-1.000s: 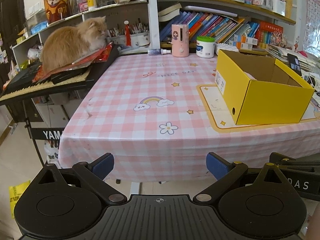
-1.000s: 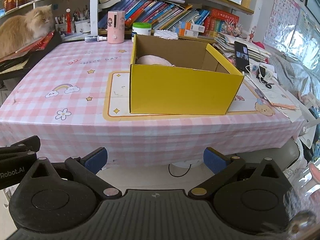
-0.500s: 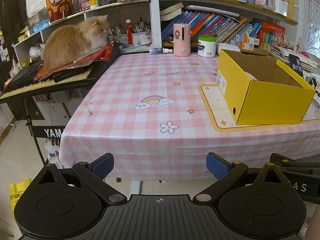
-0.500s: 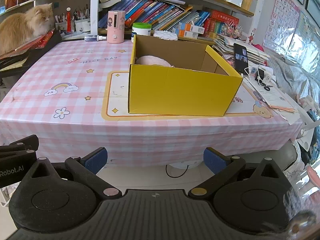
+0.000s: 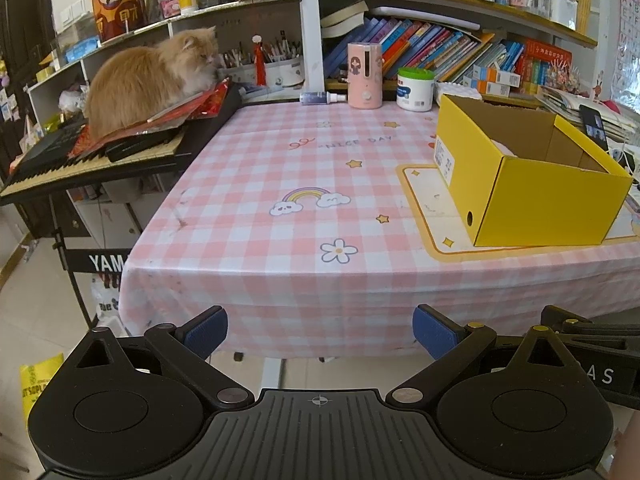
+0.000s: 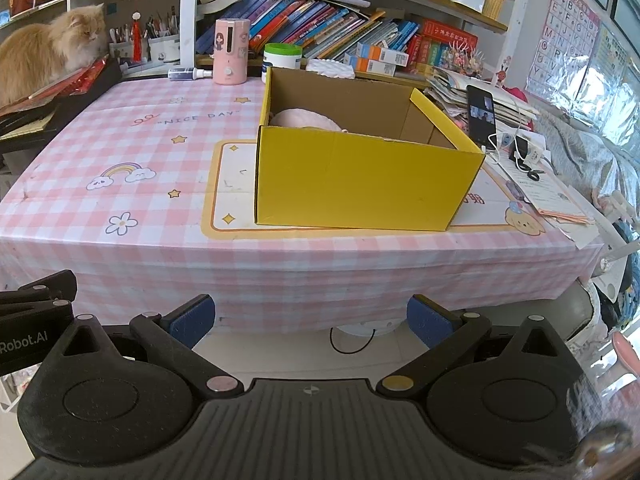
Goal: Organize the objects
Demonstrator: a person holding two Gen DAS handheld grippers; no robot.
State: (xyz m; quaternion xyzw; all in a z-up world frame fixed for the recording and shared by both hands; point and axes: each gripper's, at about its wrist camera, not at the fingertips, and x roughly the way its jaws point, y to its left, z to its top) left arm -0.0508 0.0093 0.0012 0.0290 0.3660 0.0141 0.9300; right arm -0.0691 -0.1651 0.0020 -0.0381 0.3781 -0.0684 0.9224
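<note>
Tongs barely move over the last second: your left gripper (image 5: 320, 330) and right gripper (image 6: 308, 320) hang apart and empty, short of the table (image 6: 160, 240). Nothing is being carried; the yellow box (image 6: 360, 180) far right holds something pink (image 6: 304, 120). Cloth reads "NICE DAY"; keyboard stand (image 5: 106, 262) "YAM".

Tablecloth (image 6: 120, 148) reads "NICE DAY"; gripper body (image 6: 24, 346) "Robot.AI".
</note>
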